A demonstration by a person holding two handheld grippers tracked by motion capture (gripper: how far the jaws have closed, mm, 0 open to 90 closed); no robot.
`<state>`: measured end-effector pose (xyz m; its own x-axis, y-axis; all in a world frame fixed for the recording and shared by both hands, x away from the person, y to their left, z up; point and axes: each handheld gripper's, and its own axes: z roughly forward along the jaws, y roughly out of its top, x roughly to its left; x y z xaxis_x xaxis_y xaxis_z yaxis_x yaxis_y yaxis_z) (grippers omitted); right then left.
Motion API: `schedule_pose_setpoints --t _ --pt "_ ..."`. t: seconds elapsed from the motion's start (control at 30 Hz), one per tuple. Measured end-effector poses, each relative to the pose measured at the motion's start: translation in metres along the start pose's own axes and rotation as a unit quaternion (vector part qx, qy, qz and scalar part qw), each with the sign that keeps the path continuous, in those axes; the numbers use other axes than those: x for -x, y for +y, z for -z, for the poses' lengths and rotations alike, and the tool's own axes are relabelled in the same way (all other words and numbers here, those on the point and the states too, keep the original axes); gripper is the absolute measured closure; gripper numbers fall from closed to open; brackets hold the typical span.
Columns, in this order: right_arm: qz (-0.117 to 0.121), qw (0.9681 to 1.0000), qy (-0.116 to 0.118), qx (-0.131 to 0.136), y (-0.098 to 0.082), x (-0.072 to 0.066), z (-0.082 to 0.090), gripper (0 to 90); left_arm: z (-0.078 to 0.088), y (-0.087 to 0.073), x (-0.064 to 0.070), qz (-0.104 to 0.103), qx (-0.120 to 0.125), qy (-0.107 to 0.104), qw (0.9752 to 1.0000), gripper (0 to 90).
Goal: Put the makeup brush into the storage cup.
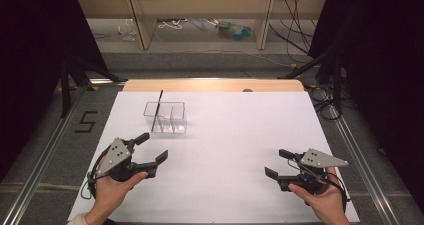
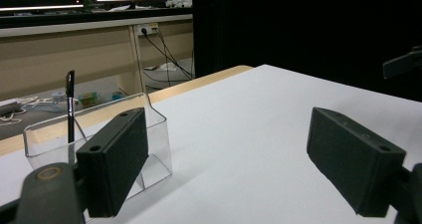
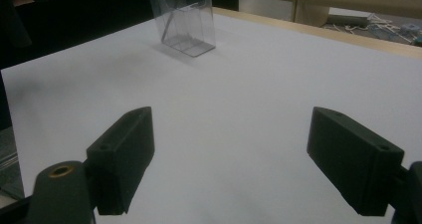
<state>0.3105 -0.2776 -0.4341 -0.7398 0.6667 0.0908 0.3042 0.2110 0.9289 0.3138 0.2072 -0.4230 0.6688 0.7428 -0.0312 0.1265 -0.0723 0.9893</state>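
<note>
We hold the left tongs (image 1: 149,152) and right tongs (image 1: 280,163) spread wide and empty over the white counter (image 1: 225,135), the pen (image 1: 157,110) upright in the clear organizer (image 1: 166,117), best approached slowly from above.

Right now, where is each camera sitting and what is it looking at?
High view: above the person's side, looking down on the white table; both hands and tongs show.
Left gripper view: rides the left tongs, facing the clear box and pen.
Right gripper view: rides the right tongs, facing the box from farther off.
All three share the box.
</note>
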Motion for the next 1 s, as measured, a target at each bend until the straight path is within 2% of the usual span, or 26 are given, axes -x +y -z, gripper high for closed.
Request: schedule_pose_setpoints --t 0.07,0.13,0.2,0.3,0.37,0.4,0.43,0.63,0.67,0.7,0.77,0.83,0.87,0.97,1.0 --pt "0.000 1.0000 -0.002 -0.006 0.0004 -0.0003 0.0011 19.8 0.0023 -0.0008 -0.0004 0.000 0.000 0.000 1.0000 16.3" --pt "0.000 1.0000 -0.001 0.000 0.0000 0.0000 0.0000 19.8 0.0044 -0.0020 -0.0001 0.004 0.001 0.000 1.0000 16.3" --pt "-0.009 0.9999 0.004 -0.012 0.0003 -0.0007 0.0016 19.8 0.0067 -0.0032 0.0005 0.004 -0.003 -0.001 1.0000 16.3" --pt "-0.014 0.9999 0.004 -0.008 -0.0003 -0.0005 0.0005 19.8 0.0084 -0.0051 0.0009 0.001 -0.006 -0.003 1.0000 16.3" --pt "-0.002 1.0000 -0.001 -0.005 -0.0001 0.0006 0.0007 19.8 0.0087 -0.0057 0.0013 0.001 -0.008 -0.004 1.0000 16.3" --pt "-0.012 0.9999 0.005 -0.011 -0.0001 -0.0006 0.0011 19.8 0.0086 -0.0057 0.0014 -0.001 -0.008 -0.005 1.0000 16.3" --pt "-0.006 0.9999 0.001 -0.010 -0.0001 0.0001 0.0011 19.8 0.0084 -0.0058 0.0015 -0.002 -0.009 -0.005 0.9999 16.3" --pt "-0.012 0.9999 0.003 -0.007 -0.0005 -0.0001 0.0006 19.8 0.0066 -0.0068 0.0013 0.000 -0.014 -0.006 0.9999 16.3" --pt "-0.003 1.0000 0.000 -0.002 -0.0005 0.0010 0.0002 19.8 0.0063 -0.0072 0.0013 0.003 -0.013 -0.006 0.9999 16.3" --pt "-0.003 0.9999 -0.002 -0.010 -0.0001 0.0012 0.0014 19.8 0.0063 -0.0072 0.0010 0.002 -0.014 -0.006 0.9999 16.3" --pt "-0.004 1.0000 -0.003 -0.008 -0.0002 0.0010 0.0011 19.8 0.0061 -0.0073 0.0004 0.000 -0.015 -0.005 0.9999 16.3" --pt "-0.008 1.0000 0.002 -0.003 -0.0004 0.0010 0.0002 19.8 0.0060 -0.0074 0.0004 0.001 -0.015 -0.005 0.9999 16.4" --pt "-0.018 0.9998 0.007 -0.009 -0.0005 0.0000 0.0005 19.8 0.0058 -0.0074 0.0004 0.000 -0.016 -0.005 0.9999 16.3" --pt "-0.004 1.0000 -0.001 -0.003 -0.0008 0.0016 -0.0004 19.8 0.0057 -0.0075 0.0004 0.000 -0.016 -0.005 0.9999 16.4" --pt "-0.007 1.0000 0.001 -0.005 -0.0008 0.0014 -0.0002 19.8 0.0056 -0.0074 0.0004 0.000 -0.016 -0.006 0.9999 16.4"
